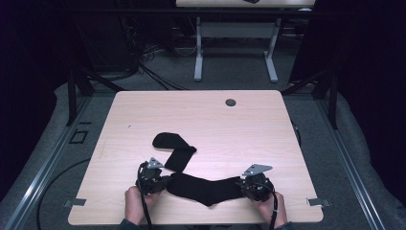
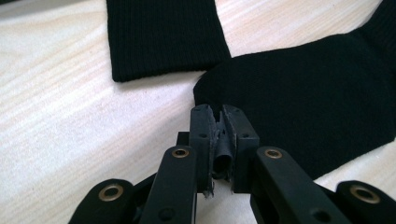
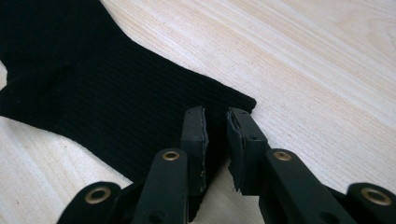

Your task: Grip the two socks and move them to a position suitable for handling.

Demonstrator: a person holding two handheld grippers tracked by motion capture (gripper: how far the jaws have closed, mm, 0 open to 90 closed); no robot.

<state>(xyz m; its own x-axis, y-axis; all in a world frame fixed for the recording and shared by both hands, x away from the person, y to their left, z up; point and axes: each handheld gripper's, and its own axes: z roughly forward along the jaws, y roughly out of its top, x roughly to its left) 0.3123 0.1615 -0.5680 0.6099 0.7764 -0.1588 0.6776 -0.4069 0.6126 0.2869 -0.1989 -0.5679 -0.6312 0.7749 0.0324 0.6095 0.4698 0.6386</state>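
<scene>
Two grippers, left (image 2: pixel 218 114) and right (image 3: pixel 217 116), each pinch one end of the near black ribbed fabric sock (image 1: pixel 206 188); shallow edge bites may slip when lifted.

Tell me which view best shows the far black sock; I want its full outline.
The high view: the far sock lies whole on the table, apart from both grippers. The left gripper view shows its ribbed cuff end beyond the jaws. The right gripper view shows the near sock.

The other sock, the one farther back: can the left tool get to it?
Probably yes. The far sock lies just beyond the left tool with nothing between, but that tool is pinching the near sock.
</scene>
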